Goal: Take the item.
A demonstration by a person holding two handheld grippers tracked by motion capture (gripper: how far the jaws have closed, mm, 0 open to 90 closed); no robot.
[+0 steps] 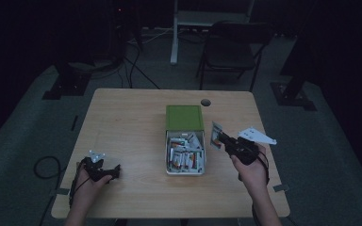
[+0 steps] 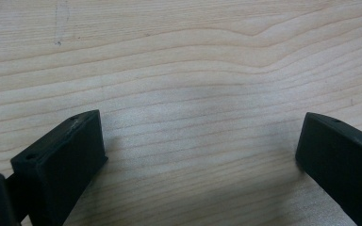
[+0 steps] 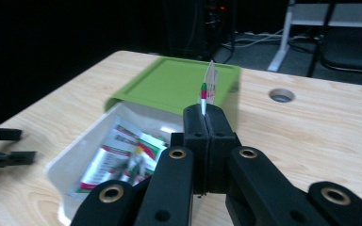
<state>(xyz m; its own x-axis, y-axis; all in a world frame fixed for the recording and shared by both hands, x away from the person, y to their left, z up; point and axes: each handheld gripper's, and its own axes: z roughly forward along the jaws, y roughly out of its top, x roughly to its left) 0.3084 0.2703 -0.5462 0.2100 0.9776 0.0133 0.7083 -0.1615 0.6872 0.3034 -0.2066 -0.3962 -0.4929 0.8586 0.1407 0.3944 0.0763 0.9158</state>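
Pinched upright between pressed-together right fingers [image 3: 206, 123], sachet [image 1: 216, 133] just at 3 o'clock of white box [image 1: 169, 155], long axis vertical; left fingers [image 2: 56, 165] spread over desk [image 1: 122, 122].

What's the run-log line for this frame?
right gripper: shut on packet, beside box | left gripper: open, on table | lid: slid back

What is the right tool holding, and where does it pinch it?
The right tool pinches a small packet by its bottom edge. The left tool holds nothing.
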